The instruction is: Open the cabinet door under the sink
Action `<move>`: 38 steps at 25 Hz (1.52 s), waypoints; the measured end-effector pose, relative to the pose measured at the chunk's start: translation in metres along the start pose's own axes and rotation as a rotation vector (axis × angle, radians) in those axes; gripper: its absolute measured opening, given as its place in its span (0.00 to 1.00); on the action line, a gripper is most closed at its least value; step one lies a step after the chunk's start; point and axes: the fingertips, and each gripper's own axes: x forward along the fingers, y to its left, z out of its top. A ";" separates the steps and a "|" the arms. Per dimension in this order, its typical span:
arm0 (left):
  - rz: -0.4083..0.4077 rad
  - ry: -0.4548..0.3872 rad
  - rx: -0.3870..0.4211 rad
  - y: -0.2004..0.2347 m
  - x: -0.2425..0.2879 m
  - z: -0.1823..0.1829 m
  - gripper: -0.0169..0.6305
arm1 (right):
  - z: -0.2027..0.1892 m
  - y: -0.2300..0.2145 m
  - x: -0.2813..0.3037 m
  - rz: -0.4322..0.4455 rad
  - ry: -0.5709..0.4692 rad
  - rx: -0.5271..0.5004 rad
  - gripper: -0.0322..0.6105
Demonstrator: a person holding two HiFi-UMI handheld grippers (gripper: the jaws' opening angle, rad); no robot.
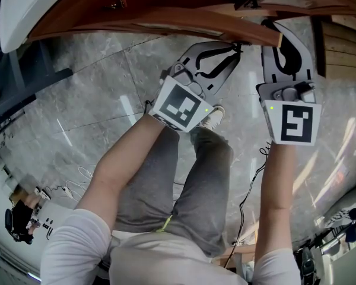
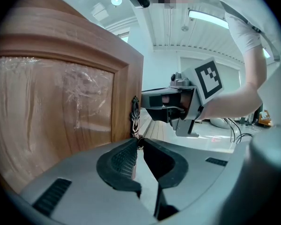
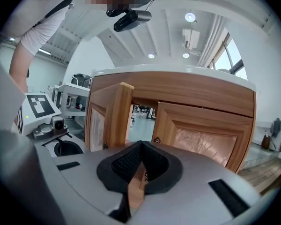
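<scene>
Clamping left gripper (image 2: 139,143) shut on the ornate handle (image 2: 135,116) of the left cabinet door (image 2: 61,102), right gripper (image 3: 140,145) likewise on the right door handle (image 3: 156,138), to swing the 2 doors open beneath the sink (image 1: 24,10).

Left gripper (image 1: 236,48) and right gripper (image 1: 273,31) — grey shells, black ribbed pads (image 2: 124,161) lining the jaws. Behind each claw sat a white cube (image 1: 181,104) with black square markers, a green light (image 1: 272,107) beside it. Person wore white short sleeves (image 1: 77,242), grey trousers (image 1: 190,183) — one pale shoe (image 1: 213,116).

Wooden cabinet door (image 2: 61,102), ajar, film-wrapped panel, dark ornate handle (image 2: 135,116)
</scene>
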 end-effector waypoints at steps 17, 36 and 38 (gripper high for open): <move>-0.102 0.032 0.028 -0.027 -0.046 -0.006 0.09 | 0.014 0.046 -0.020 0.131 0.043 -0.024 0.10; -0.211 0.045 0.009 -0.046 -0.092 -0.013 0.09 | 0.009 0.086 -0.051 0.178 0.123 -0.001 0.10; -0.191 0.035 -0.010 -0.042 -0.097 -0.012 0.08 | 0.009 0.084 -0.052 0.170 0.131 0.001 0.10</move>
